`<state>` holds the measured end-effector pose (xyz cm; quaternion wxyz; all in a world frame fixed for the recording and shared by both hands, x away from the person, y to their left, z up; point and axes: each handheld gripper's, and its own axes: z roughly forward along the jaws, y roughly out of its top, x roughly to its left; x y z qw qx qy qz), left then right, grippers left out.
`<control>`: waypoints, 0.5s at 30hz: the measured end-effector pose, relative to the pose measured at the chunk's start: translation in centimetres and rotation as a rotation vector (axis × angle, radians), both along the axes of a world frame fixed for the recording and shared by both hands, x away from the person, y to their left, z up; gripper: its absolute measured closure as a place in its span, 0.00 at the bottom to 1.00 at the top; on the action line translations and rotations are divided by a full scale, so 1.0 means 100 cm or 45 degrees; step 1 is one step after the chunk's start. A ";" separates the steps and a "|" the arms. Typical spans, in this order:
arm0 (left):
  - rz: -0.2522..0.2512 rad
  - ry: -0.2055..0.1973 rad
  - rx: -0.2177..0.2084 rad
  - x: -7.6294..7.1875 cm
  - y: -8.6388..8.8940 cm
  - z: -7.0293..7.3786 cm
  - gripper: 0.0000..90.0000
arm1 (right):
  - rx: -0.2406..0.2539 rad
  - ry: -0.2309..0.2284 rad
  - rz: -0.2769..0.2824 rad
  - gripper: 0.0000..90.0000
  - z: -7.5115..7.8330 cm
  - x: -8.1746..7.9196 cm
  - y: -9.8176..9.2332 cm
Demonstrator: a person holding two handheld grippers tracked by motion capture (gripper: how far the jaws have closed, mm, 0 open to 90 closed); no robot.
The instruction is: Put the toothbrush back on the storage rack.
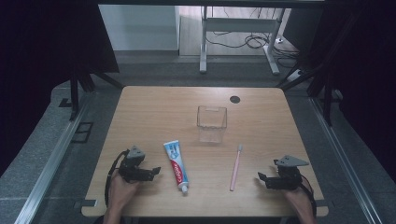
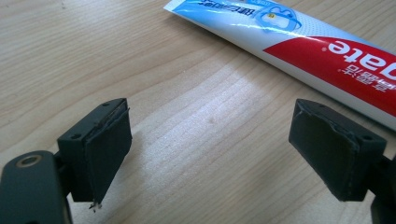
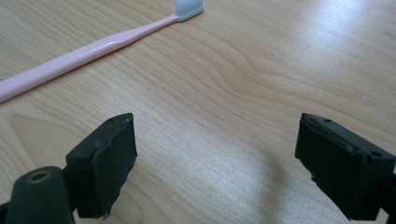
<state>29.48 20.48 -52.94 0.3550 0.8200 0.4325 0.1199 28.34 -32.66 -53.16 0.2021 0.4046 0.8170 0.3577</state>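
Near the table's (image 1: 140, 100) front edge, both grippers' fingers gape empty, left (image 1: 156, 170) beside toothpaste (image 1: 176, 166), right (image 1: 259, 176) beside toothbrush (image 1: 236, 167).

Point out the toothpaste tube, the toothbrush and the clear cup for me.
toothpaste tube (image 1: 176, 164): high view, middle of the tube body.
toothbrush (image 1: 236, 167): high view, middle of the pink handle.
clear cup (image 1: 211, 124): high view, its front wall.
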 end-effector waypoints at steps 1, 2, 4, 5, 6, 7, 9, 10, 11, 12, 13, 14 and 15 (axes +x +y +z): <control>0.001 -0.002 0.003 0.000 0.000 0.000 0.15 | 0.000 0.000 0.000 0.14 0.000 0.000 0.000; 0.002 -0.004 0.003 0.000 0.000 0.000 0.15 | -0.003 -0.002 0.000 0.14 0.000 0.000 0.000; 0.003 -0.009 0.004 0.000 0.001 0.000 0.15 | -0.005 -0.002 0.004 0.14 0.001 0.000 0.001; 0.003 -0.013 0.005 0.000 0.001 0.000 0.15 | -0.008 0.000 0.006 0.14 0.001 -0.001 0.001; 0.004 -0.017 0.005 0.000 0.001 0.000 0.15 | -0.008 0.002 0.008 0.14 0.001 -0.001 0.001; 0.000 -0.023 0.009 0.000 0.001 0.000 0.15 | -0.003 0.008 0.012 0.14 0.001 -0.001 0.001; -0.001 -0.025 0.009 0.000 0.001 0.000 0.15 | 0.000 0.011 0.015 0.14 0.001 -0.001 0.002; -0.002 -0.026 0.011 0.000 0.001 0.000 0.15 | 0.006 0.019 0.017 0.14 0.002 -0.001 0.002; -0.003 -0.028 0.013 0.000 0.001 0.000 0.15 | 0.006 0.020 0.022 0.14 0.002 -0.001 0.003; -0.007 -0.027 0.013 0.000 0.001 0.000 0.15 | 0.007 0.020 0.025 0.13 0.002 -0.001 0.003; -0.011 -0.028 0.016 0.000 0.000 0.000 0.15 | 0.012 0.023 0.031 0.13 0.003 -0.001 0.004; -0.013 -0.031 0.019 -0.001 0.000 0.000 0.15 | 0.016 0.027 0.037 0.13 0.003 -0.001 0.004; -0.014 -0.033 0.021 -0.001 -0.001 0.000 0.15 | 0.024 0.025 0.043 0.12 0.003 -0.001 0.005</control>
